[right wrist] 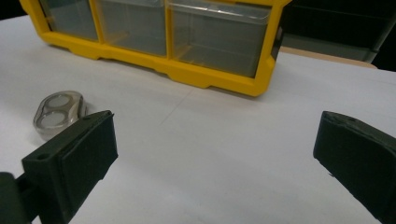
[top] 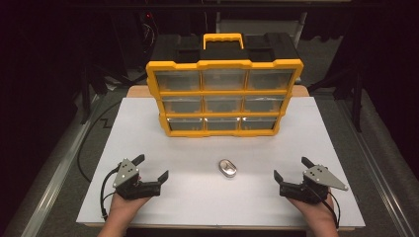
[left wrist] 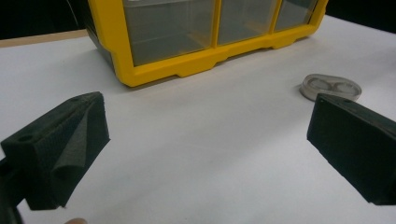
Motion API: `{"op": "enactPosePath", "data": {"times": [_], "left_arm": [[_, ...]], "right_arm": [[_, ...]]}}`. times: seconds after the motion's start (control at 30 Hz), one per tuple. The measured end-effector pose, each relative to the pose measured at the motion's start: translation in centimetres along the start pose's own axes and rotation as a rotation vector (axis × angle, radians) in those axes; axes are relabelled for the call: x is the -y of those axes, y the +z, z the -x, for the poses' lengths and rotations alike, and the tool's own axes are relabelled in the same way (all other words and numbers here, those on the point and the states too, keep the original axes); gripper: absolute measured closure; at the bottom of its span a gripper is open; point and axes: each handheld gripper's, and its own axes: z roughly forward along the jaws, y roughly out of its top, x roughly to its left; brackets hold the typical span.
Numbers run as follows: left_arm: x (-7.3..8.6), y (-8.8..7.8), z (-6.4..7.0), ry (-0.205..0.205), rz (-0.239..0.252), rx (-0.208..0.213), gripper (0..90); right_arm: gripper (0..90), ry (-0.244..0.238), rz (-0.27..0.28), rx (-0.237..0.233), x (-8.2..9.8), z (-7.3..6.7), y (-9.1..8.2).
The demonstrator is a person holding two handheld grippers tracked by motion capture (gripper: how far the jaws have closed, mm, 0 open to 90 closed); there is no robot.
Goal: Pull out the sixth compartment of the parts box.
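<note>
A yellow organizer case (top: 225,96) with clear drawers stands upright at the back of the white table (top: 148,128). A small oval clear case (top: 227,168) lies on the table in front of it, between my two grippers. My left gripper (top: 151,167) rests at the front left, open, nothing between its jaws. My right gripper (top: 291,169) sits at the front right, open and empty too. The left gripper view has the oval case (left wrist: 330,87) beyond the right jaw and the organizer (left wrist: 196,42) ahead. In the right gripper view the oval case (right wrist: 57,112) lies just past the left jaw.
A black toolbox with a yellow handle (top: 223,40) stands behind the organizer. Cables trail from both grippers off the table's front corners. Dark floor and metal rails (top: 64,163) flank the table.
</note>
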Motion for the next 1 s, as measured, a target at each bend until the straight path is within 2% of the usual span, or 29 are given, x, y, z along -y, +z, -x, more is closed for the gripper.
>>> {"op": "enactPosePath", "data": {"times": [0.17,0.37,0.57,0.63,0.77,0.87,0.9,1.0], "left_arm": [[0.16,0.19,0.05,0.015,0.01,-0.003,0.2],[0.2,0.2,0.01,0.0,0.028,0.008,0.3],[0.18,0.12,-0.05,0.004,0.03,0.009,0.5],[0.2,0.07,-0.08,0.002,0.03,0.002,0.8],[0.22,0.05,-0.04,-0.014,0.04,0.011,0.8],[0.06,0.04,0.27,0.002,0.03,0.015,0.2],[0.02,0.07,0.35,0.001,0.035,0.018,0.2],[-0.02,0.19,0.54,0.011,0.029,0.027,0.2]], "right_arm": [[0.0,0.014,0.002,0.002,0.12,0.3,-0.02],[0.0,0.02,-0.008,0.012,0.27,0.42,0.14],[0.1,0.018,-0.012,0.011,0.31,0.23,0.14],[0.1,0.027,-0.012,-0.005,0.26,0.12,0.15],[0.0,0.005,0.002,-0.005,0.1,-0.15,0.08],[0.1,-0.005,-0.001,0.001,0.01,-0.18,0.14],[0.0,0.005,-0.013,0.003,-0.09,-0.12,0.2],[0.0,0.009,-0.003,0.007,-0.27,0.09,0.49]]}}
